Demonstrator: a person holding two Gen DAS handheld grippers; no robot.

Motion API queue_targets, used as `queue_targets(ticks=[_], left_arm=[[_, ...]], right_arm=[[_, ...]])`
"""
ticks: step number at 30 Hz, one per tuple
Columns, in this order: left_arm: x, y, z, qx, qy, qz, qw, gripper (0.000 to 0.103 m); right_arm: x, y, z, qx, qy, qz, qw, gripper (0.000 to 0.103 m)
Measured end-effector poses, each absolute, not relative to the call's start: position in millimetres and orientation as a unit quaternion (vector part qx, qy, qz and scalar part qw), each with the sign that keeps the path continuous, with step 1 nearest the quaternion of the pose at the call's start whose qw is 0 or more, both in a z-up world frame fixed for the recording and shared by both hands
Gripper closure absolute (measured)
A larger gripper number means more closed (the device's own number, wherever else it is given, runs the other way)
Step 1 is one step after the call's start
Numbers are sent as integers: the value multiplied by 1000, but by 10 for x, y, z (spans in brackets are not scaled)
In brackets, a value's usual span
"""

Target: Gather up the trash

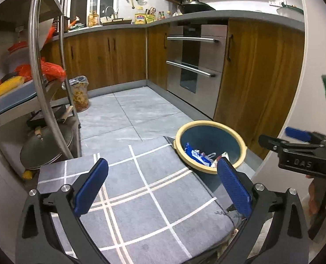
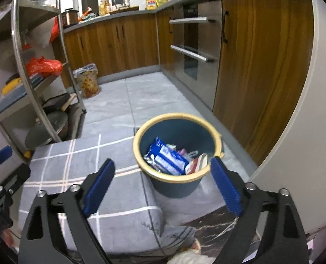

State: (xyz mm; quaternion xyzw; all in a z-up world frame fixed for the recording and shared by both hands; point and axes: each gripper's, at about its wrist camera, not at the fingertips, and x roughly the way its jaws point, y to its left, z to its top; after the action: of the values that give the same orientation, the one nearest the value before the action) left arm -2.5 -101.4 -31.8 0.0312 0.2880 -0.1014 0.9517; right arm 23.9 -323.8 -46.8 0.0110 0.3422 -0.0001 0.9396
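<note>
The trash bin [image 2: 178, 154] — blue with a yellow rim — stands on the grey tiled floor [image 2: 127, 101], at the far right corner of a grey checked mat [image 1: 141, 198] and near the wooden cabinets [image 2: 251, 66]. Inside it lie blue-and-white wrappers [image 2: 167, 157] and a reddish packet [image 2: 196, 165], heaped toward the near side.

The right gripper [image 2: 163, 187] hangs above the mat's edge with the bin just beyond its fingertips; its jaws stand wide apart and hold nothing. The left gripper [image 1: 163, 187] is over the mat, to the left of the bin, likewise spread wide and empty. Each gripper shows at the edge of the other's view.

Surroundings: a steel oven front [image 1: 196, 66] is set into the cabinets. At left stands a metal rack [image 1: 44, 88] carrying an orange bag [image 1: 50, 70], with a pot lid [image 1: 46, 147] on its lowest level. A second, lined bin [image 1: 80, 94] stands beside the rack.
</note>
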Motion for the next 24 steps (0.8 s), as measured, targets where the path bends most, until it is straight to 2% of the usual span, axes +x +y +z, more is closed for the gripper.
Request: queue_targets(ticks=[6,24], left_arm=[[-5,-1118,-443,80,282,-82,952,5],[40,-1097,-489,67,285,-96,951,6]], right_arm=[[197,-3205,-486,-1,330,-18,944,7],[238,-3223,-535,-8,333,-28,943,7]])
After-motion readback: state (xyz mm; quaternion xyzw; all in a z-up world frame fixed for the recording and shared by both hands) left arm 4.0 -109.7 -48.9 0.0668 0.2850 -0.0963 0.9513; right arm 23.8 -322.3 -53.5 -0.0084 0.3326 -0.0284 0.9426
